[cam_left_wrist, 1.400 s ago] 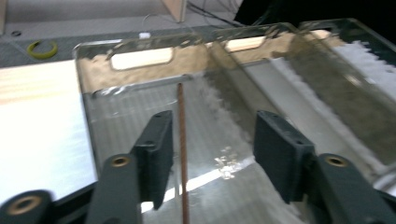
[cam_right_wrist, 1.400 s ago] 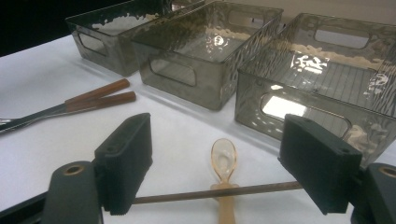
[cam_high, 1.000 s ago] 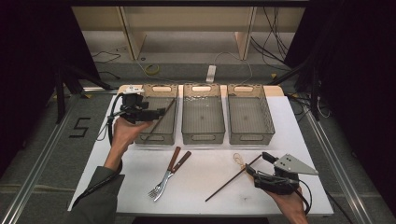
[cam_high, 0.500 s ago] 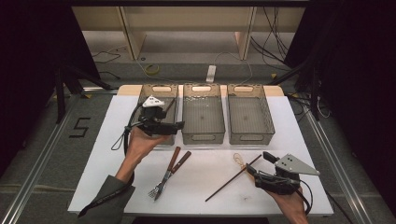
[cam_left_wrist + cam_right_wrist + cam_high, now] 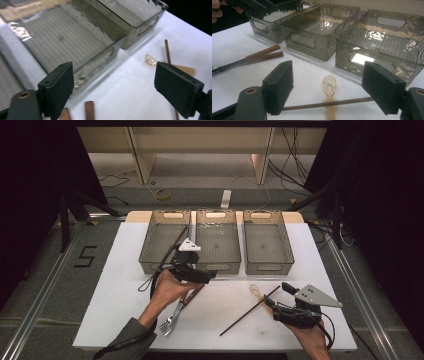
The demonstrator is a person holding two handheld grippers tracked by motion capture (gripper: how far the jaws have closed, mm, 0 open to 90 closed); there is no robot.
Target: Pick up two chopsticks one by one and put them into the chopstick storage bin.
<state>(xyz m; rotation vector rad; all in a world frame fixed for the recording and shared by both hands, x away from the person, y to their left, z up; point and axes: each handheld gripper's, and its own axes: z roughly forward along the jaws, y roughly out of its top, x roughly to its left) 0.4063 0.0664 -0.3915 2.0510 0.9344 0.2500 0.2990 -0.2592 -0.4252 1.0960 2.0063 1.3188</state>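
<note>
Risk lies with the left gripper (image 5: 200, 274), whose jaws stand wide apart and empty above the two wooden-handled metal forks (image 5: 181, 306) lying side by side on the white tabletop (image 5: 115, 285): it could pinch both handles together, or bump the smoky plastic bin (image 5: 165, 241) just behind. The right gripper (image 5: 280, 296), jaws also spread and empty, hovers near the thin brown chopstick (image 5: 248, 311).

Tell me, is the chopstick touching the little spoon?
Touching. In the right gripper view the chopstick lies straight across the spoon, over its handle just below the bowl, with no gap showing between them.
</note>
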